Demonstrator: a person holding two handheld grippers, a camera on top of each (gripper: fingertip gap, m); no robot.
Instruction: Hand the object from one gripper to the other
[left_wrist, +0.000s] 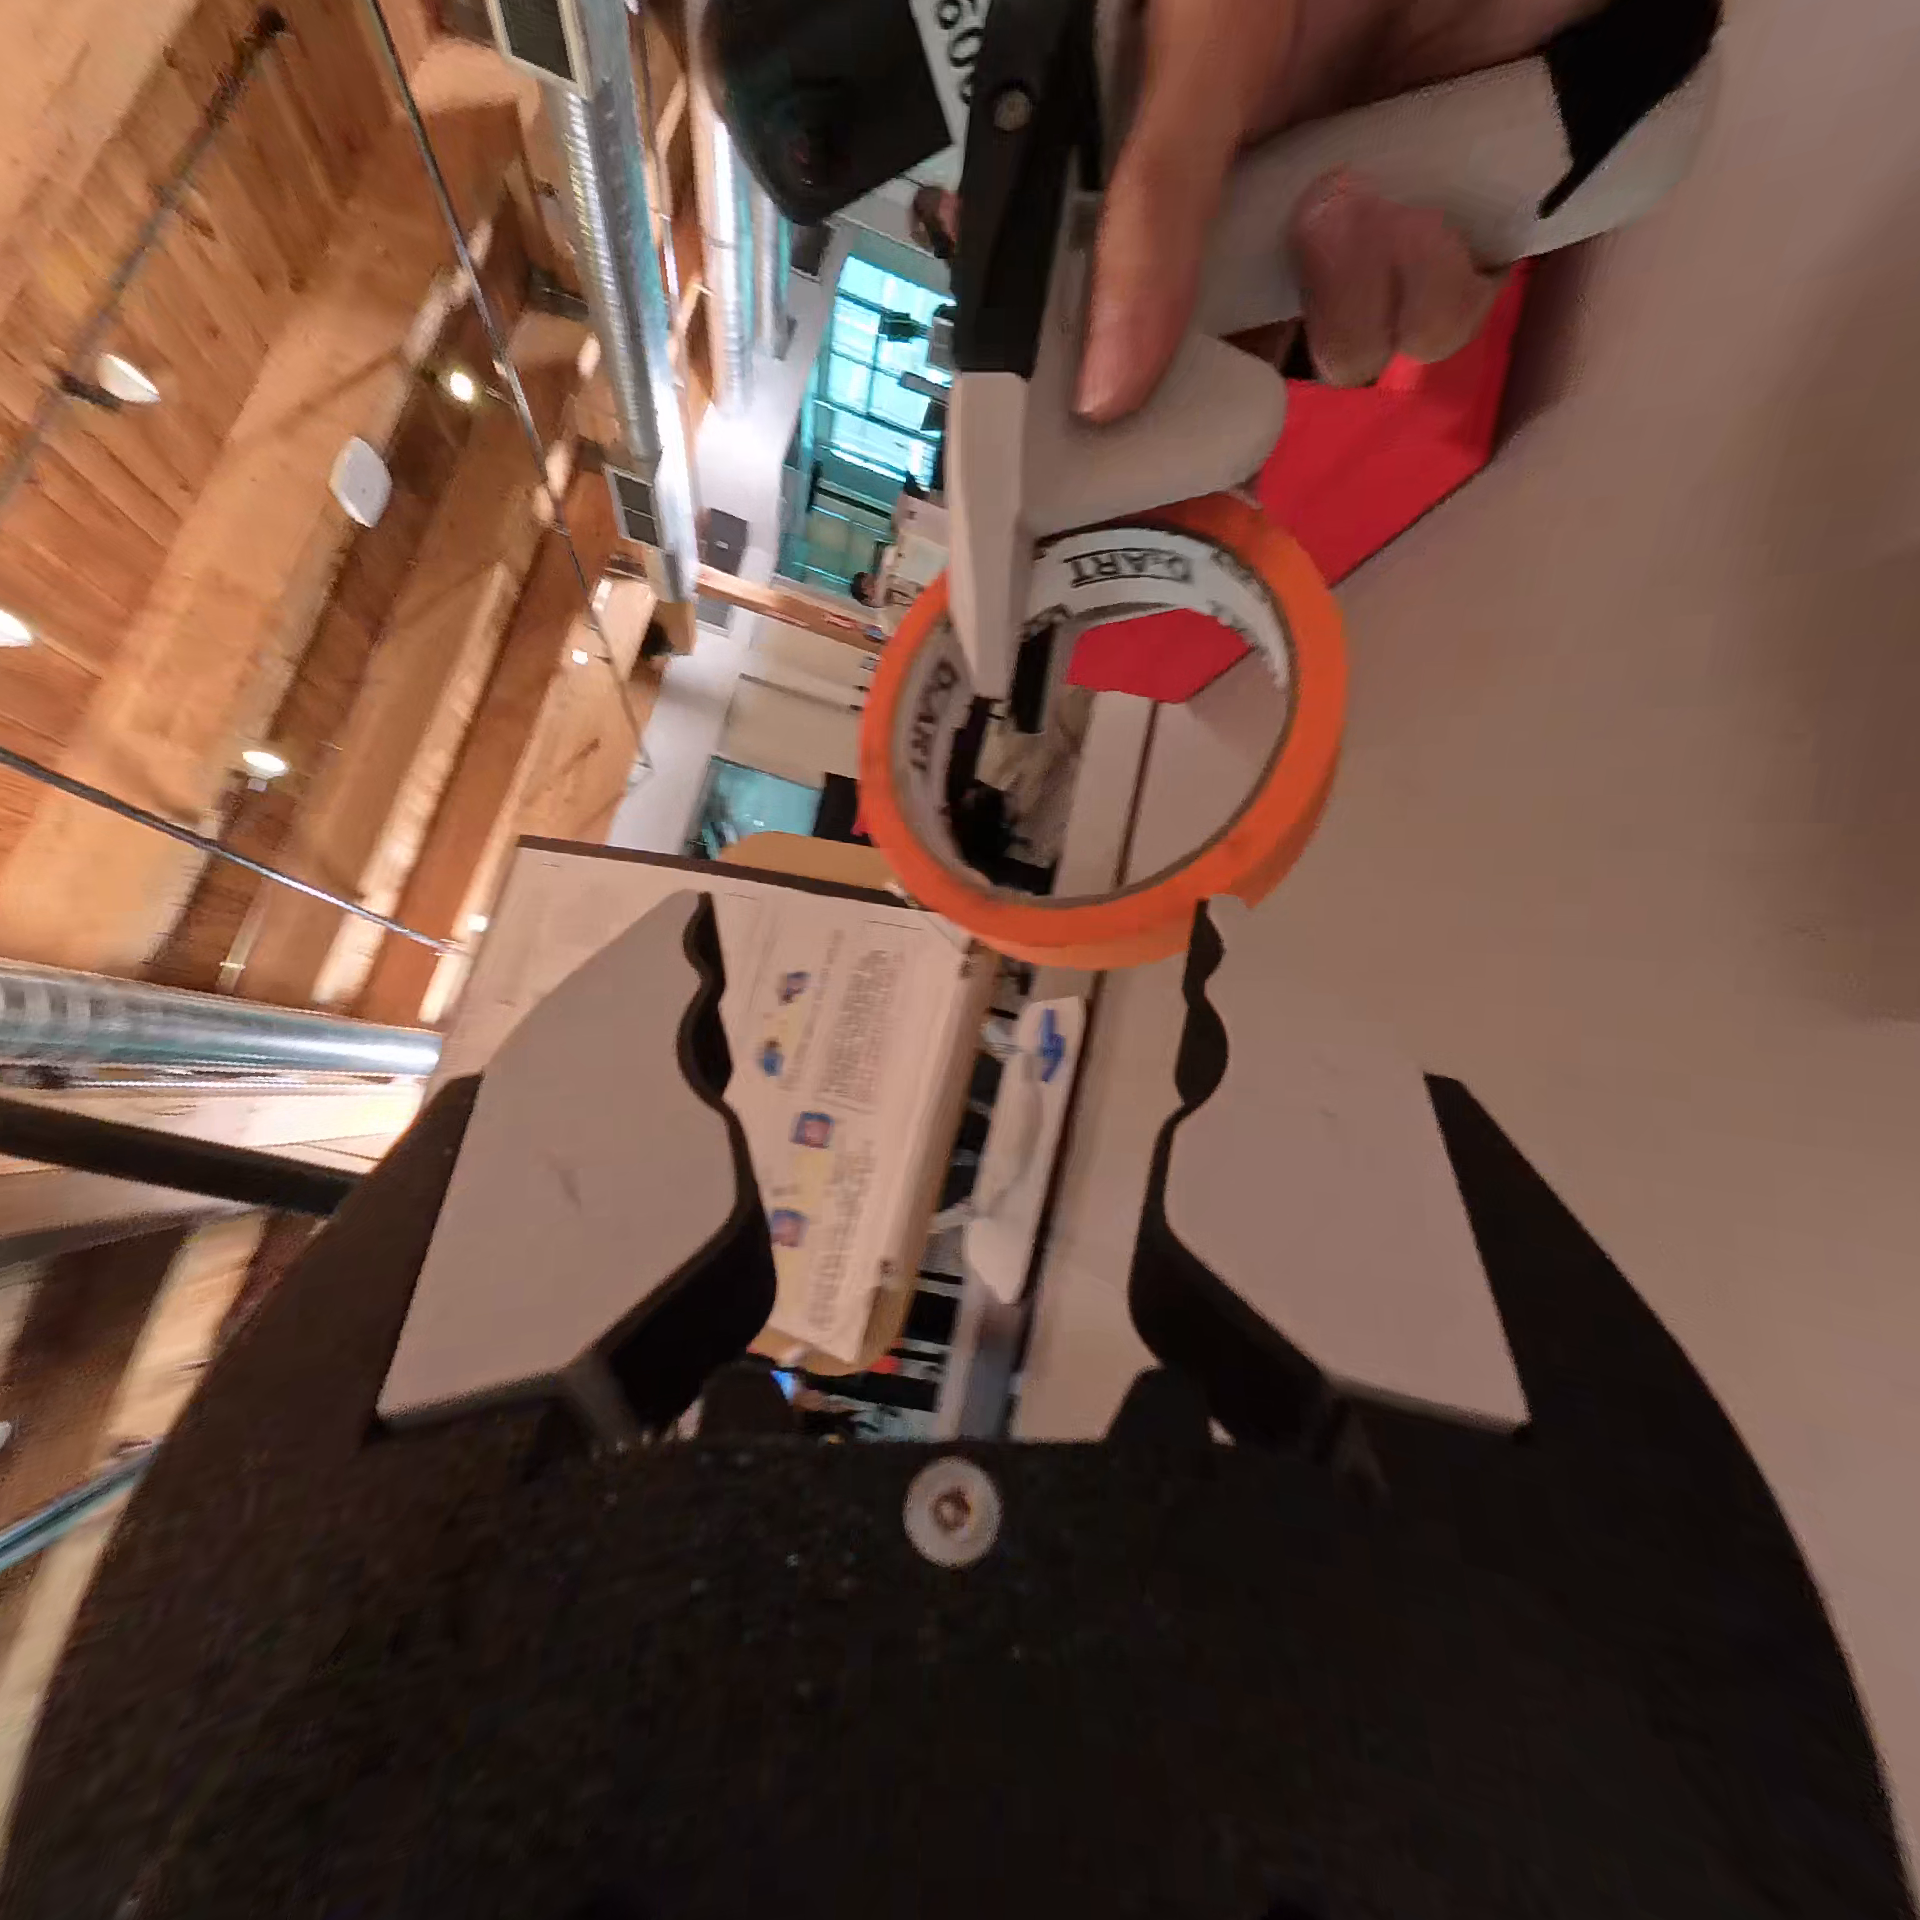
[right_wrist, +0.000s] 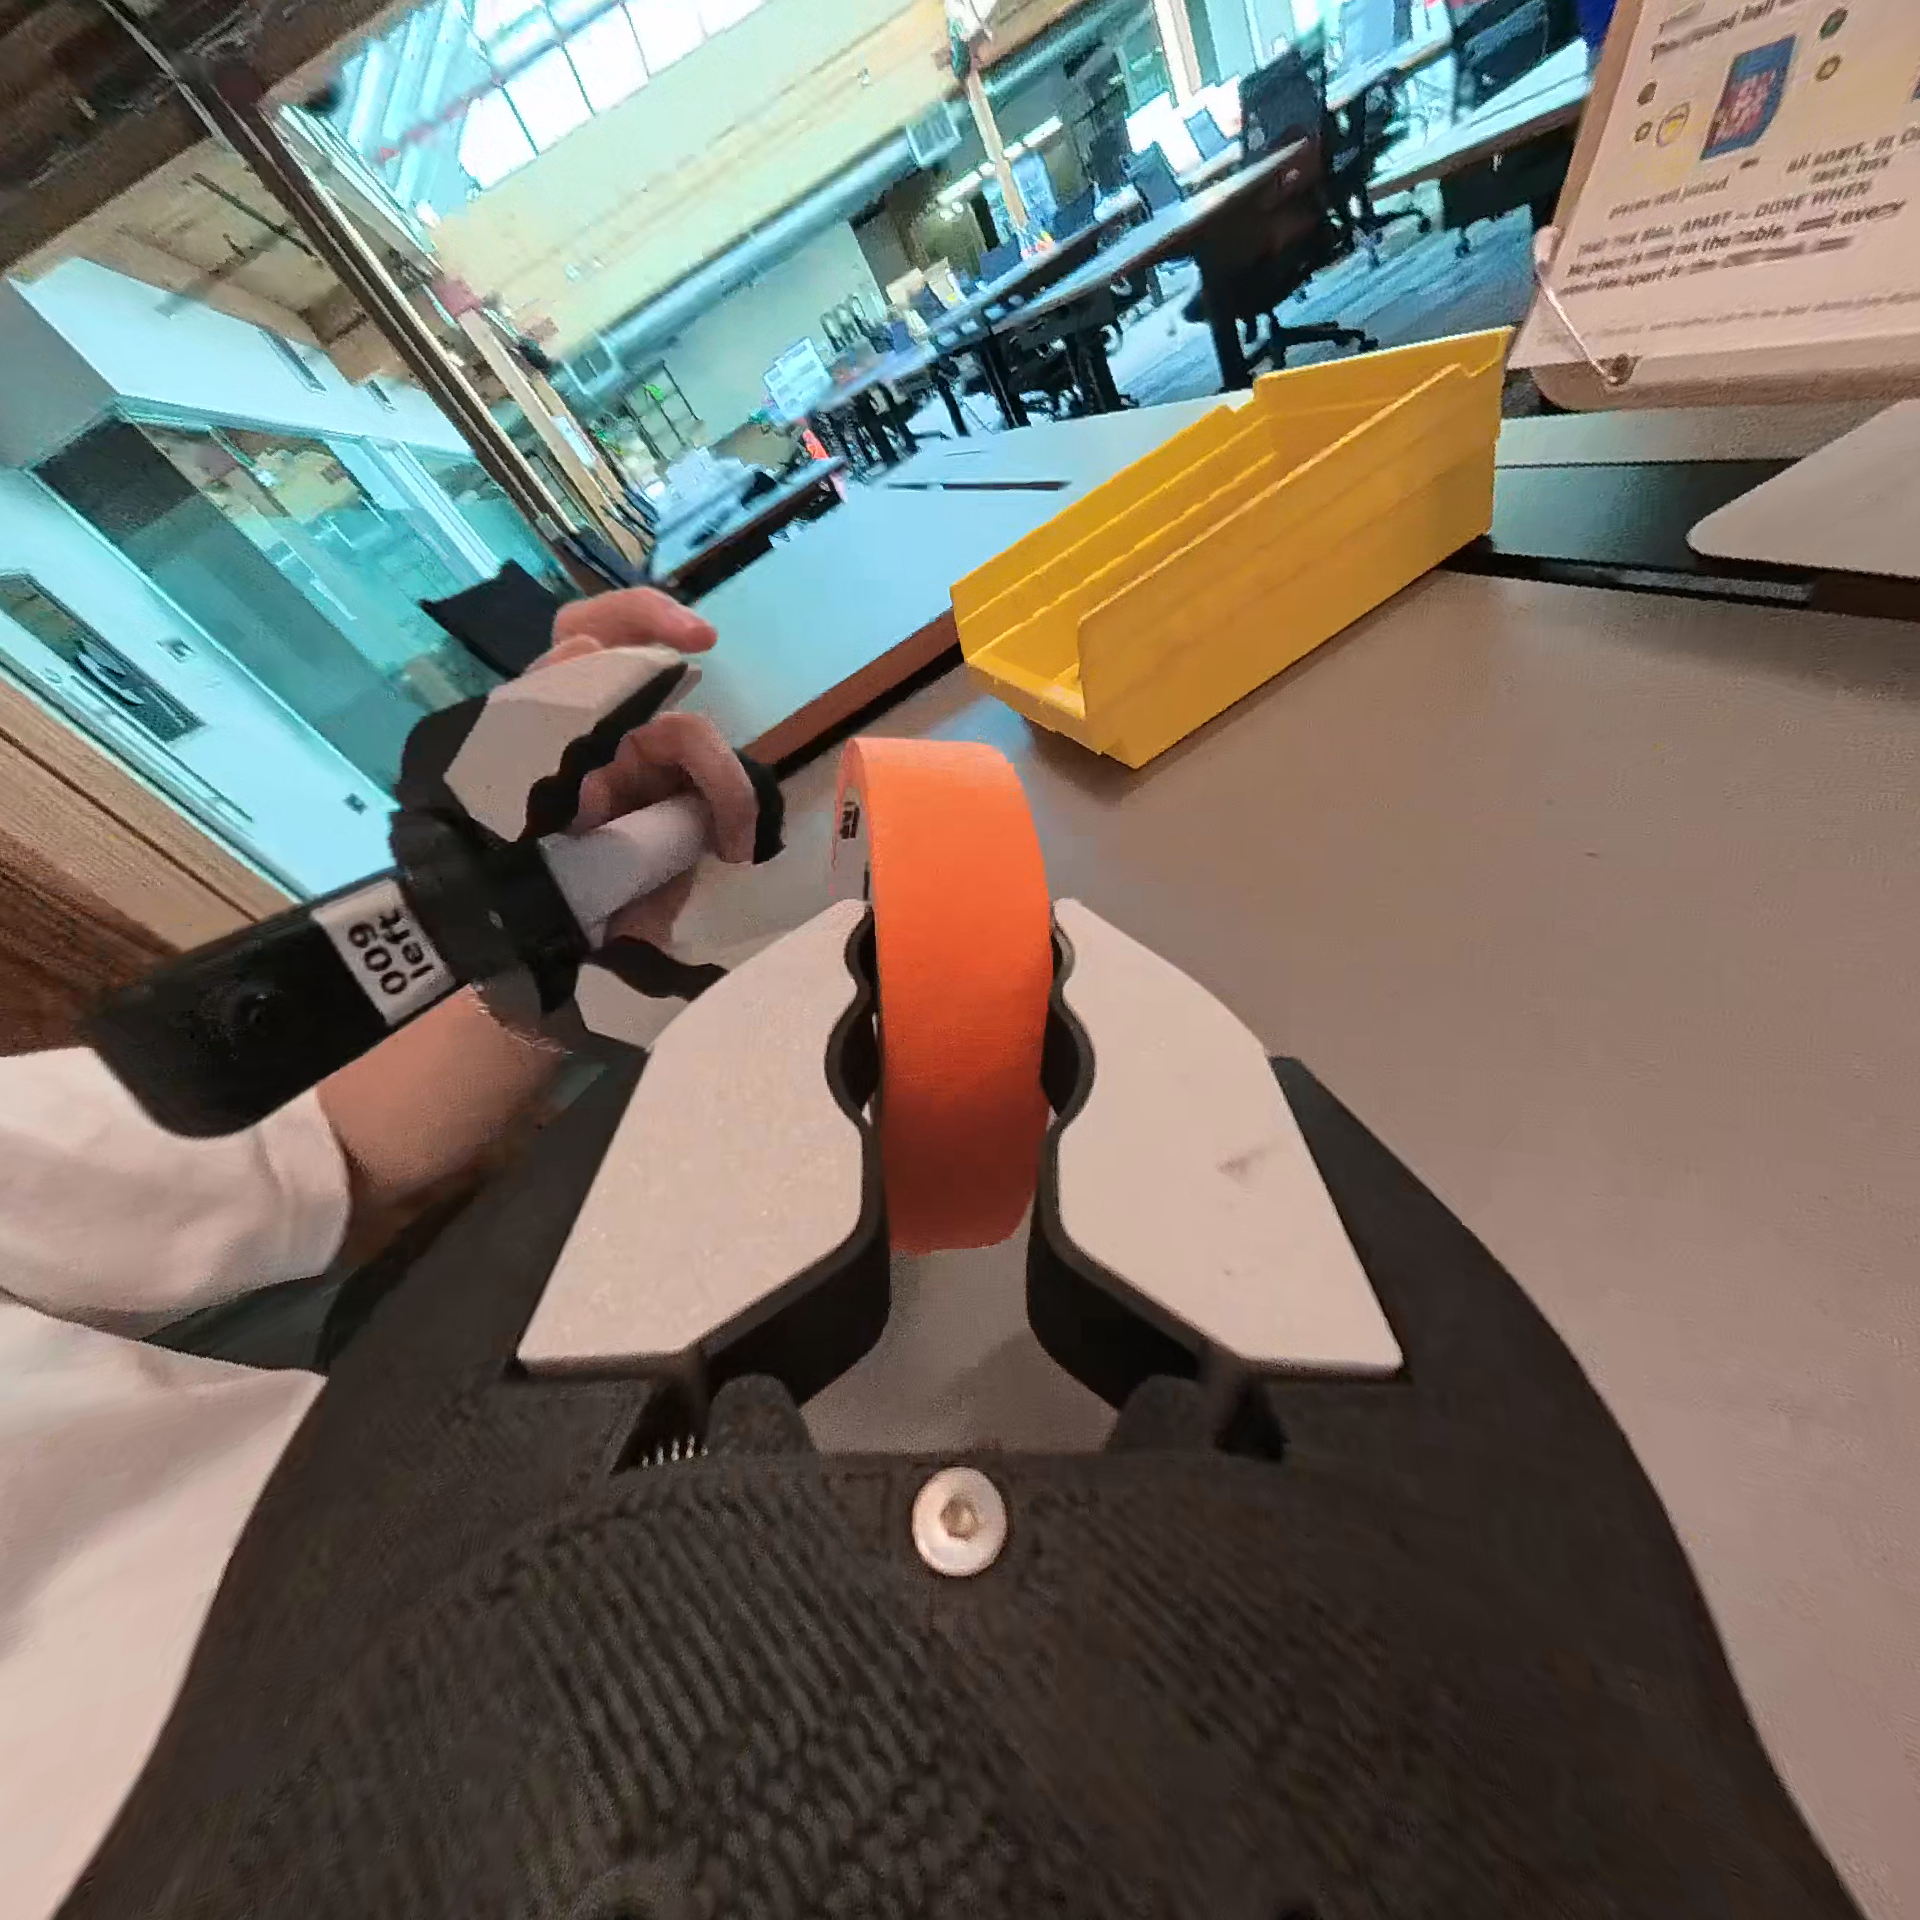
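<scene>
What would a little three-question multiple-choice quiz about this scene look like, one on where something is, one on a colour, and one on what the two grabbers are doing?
1. Where is the roll of tape?
A. Inside the bin
B. Between the fingers of the right gripper
C. Flat on the table

2. What colour is the bin on the table?
A. Yellow
B. Green
C. White

3. How is the left gripper?
A. Shut on the tape
B. Shut on nothing
C. Open, holding nothing

Answers:
1 B: the right wrist view shows the orange roll of tape standing on edge, clamped between the fingers of the right gripper.
2 A: the bin behind the tape is yellow, and rests on the table.
3 C: the left wrist view shows the fingers of the left gripper spread wide, with the tape just in front of their tips.
</scene>
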